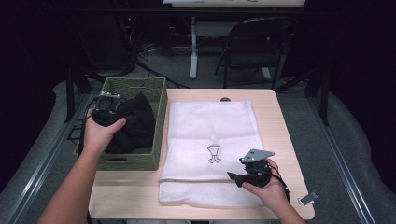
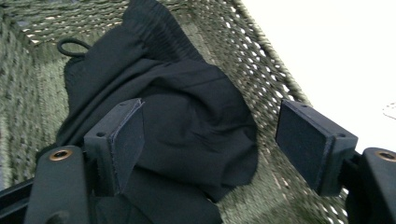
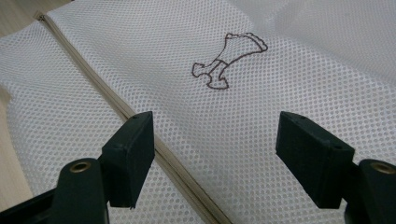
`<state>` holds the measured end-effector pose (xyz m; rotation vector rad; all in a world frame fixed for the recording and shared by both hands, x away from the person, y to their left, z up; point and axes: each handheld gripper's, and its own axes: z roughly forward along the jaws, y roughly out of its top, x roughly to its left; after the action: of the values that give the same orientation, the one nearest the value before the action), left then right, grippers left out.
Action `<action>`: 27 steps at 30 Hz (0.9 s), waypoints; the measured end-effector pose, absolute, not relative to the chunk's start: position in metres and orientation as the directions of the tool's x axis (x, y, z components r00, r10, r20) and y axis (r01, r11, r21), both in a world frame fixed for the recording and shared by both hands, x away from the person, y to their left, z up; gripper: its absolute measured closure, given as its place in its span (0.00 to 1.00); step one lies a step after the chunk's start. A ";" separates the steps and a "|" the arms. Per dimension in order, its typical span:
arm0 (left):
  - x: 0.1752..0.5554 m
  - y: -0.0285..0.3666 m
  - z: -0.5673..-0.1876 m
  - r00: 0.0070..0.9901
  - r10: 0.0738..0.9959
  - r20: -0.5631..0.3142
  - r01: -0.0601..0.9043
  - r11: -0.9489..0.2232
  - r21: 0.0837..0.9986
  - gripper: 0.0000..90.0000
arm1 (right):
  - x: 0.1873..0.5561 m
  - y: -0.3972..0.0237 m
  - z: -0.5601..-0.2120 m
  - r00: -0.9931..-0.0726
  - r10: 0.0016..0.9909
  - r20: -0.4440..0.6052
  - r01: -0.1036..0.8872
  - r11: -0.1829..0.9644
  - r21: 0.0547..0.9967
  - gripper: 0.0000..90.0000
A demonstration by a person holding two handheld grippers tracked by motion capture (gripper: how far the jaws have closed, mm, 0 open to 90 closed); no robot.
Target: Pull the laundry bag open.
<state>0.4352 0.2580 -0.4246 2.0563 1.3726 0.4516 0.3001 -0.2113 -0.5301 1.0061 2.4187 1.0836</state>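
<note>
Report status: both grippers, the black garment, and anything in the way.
Left gripper open over the garment in the basket. Right gripper open above the mesh bag. Nothing in the way.

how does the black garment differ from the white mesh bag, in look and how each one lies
The black garment is dark, opaque cloth; the white mesh bag is pale netting with a small outlined emblem and a zipper. The black garment lies crumpled in the green woven basket; the white mesh bag is spread flat on the wooden table. Both are soft fabric, and neither is gripped.
</note>
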 end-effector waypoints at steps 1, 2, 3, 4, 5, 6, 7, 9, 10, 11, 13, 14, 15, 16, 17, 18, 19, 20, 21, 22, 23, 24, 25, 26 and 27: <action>0.437 0.258 -0.424 0.400 0.914 -0.059 0.706 -0.267 0.656 0.26 | 0.300 -0.211 -0.530 -0.706 0.708 0.009 0.478 0.467 0.744 0.31; 0.440 0.259 -0.425 0.399 0.915 -0.065 0.710 -0.263 0.654 0.26 | 0.301 -0.212 -0.531 -0.707 0.708 0.008 0.477 0.468 0.744 0.31; 0.443 0.259 -0.425 0.399 0.915 -0.064 0.712 -0.265 0.651 0.26 | 0.301 -0.212 -0.531 -0.706 0.708 0.011 0.480 0.467 0.743 0.31; 0.446 0.259 -0.426 0.397 0.916 -0.063 0.714 -0.265 0.648 0.26 | 0.301 -0.212 -0.531 -0.707 0.707 0.011 0.480 0.468 0.742 0.31; 0.447 0.259 -0.427 0.392 0.917 -0.071 0.716 -0.256 0.649 0.26 | 0.301 -0.212 -0.531 -0.706 0.708 0.012 0.481 0.467 0.742 0.31; 0.450 0.260 -0.429 0.389 0.918 -0.080 0.720 -0.249 0.647 0.26 | 0.301 -0.211 -0.531 -0.705 0.709 0.012 0.482 0.467 0.741 0.31; 0.452 0.261 -0.431 0.382 0.921 -0.078 0.724 -0.246 0.644 0.26 | 0.301 -0.211 -0.532 -0.705 0.709 0.011 0.482 0.468 0.741 0.31; 0.457 0.263 -0.435 0.375 0.924 -0.070 0.727 -0.247 0.640 0.26 | 0.301 -0.211 -0.532 -0.705 0.709 0.011 0.483 0.468 0.740 0.31; 0.461 0.265 -0.438 0.371 0.926 -0.070 0.732 -0.246 0.635 0.26 | 0.301 -0.211 -0.532 -0.705 0.709 0.012 0.483 0.468 0.740 0.31; 0.463 0.266 -0.440 0.368 0.927 -0.074 0.735 -0.241 0.633 0.27 | 0.301 -0.211 -0.532 -0.705 0.709 0.013 0.484 0.468 0.740 0.31; 0.468 0.269 -0.443 0.363 0.928 -0.083 0.736 -0.231 0.636 0.27 | 0.302 -0.211 -0.533 -0.707 0.707 0.014 0.485 0.470 0.738 0.31; 0.471 0.271 -0.445 0.354 0.931 -0.090 0.741 -0.221 0.634 0.27 | 0.302 -0.211 -0.533 -0.708 0.706 0.010 0.483 0.474 0.737 0.31; 0.473 0.273 -0.446 0.354 0.930 -0.095 0.743 -0.219 0.632 0.27 | 0.302 -0.211 -0.534 -0.708 0.706 0.009 0.482 0.474 0.736 0.31; 0.476 0.274 -0.448 0.350 0.931 -0.107 0.748 -0.210 0.629 0.27 | 0.302 -0.211 -0.534 -0.708 0.707 0.011 0.485 0.474 0.735 0.31; 0.477 0.275 -0.449 0.346 0.932 -0.111 0.749 -0.203 0.631 0.27 | 0.302 -0.211 -0.534 -0.708 0.706 0.013 0.485 0.473 0.735 0.31; 0.480 0.276 -0.451 0.342 0.932 -0.115 0.752 -0.198 0.629 0.27 | 0.302 -0.212 -0.534 -0.706 0.708 0.015 0.488 0.471 0.735 0.31; 0.482 0.278 -0.452 0.342 0.932 -0.118 0.753 -0.196 0.628 0.27 | 0.302 -0.212 -0.535 -0.704 0.710 0.018 0.490 0.468 0.736 0.31; 0.483 0.278 -0.454 0.336 0.934 -0.123 0.754 -0.188 0.630 0.27 | 0.302 -0.212 -0.535 -0.702 0.712 0.017 0.493 0.469 0.733 0.31; 0.485 0.279 -0.455 0.339 0.933 -0.122 0.755 -0.193 0.627 0.27 | 0.302 -0.213 -0.536 -0.700 0.714 0.019 0.496 0.467 0.732 0.31; 0.487 0.279 -0.457 0.336 0.934 -0.121 0.756 -0.190 0.627 0.27 | 0.302 -0.213 -0.536 -0.700 0.714 0.020 0.496 0.467 0.732 0.31; 0.489 0.279 -0.459 0.329 0.936 -0.124 0.759 -0.184 0.625 0.26 | 0.302 -0.214 -0.537 -0.702 0.712 0.021 0.497 0.468 0.731 0.31; 0.491 0.280 -0.460 0.330 0.936 -0.121 0.759 -0.187 0.623 0.26 | 0.301 -0.215 -0.537 -0.700 0.714 0.019 0.498 0.469 0.729 0.31; 0.493 0.281 -0.462 0.331 0.935 -0.126 0.760 -0.185 0.624 0.26 | 0.300 -0.215 -0.537 -0.697 0.716 0.018 0.498 0.467 0.730 0.31; 0.494 0.282 -0.464 0.329 0.936 -0.129 0.760 -0.181 0.624 0.26 | 0.300 -0.216 -0.537 -0.695 0.718 0.020 0.501 0.464 0.730 0.31; 0.496 0.283 -0.466 0.324 0.937 -0.129 0.766 -0.180 0.617 0.26 | 0.299 -0.217 -0.537 -0.694 0.720 0.022 0.501 0.460 0.733 0.31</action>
<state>0.4962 0.2834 -0.4655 2.0011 1.4950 0.3735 0.2992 -0.2167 -0.5366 1.0436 2.4214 1.0714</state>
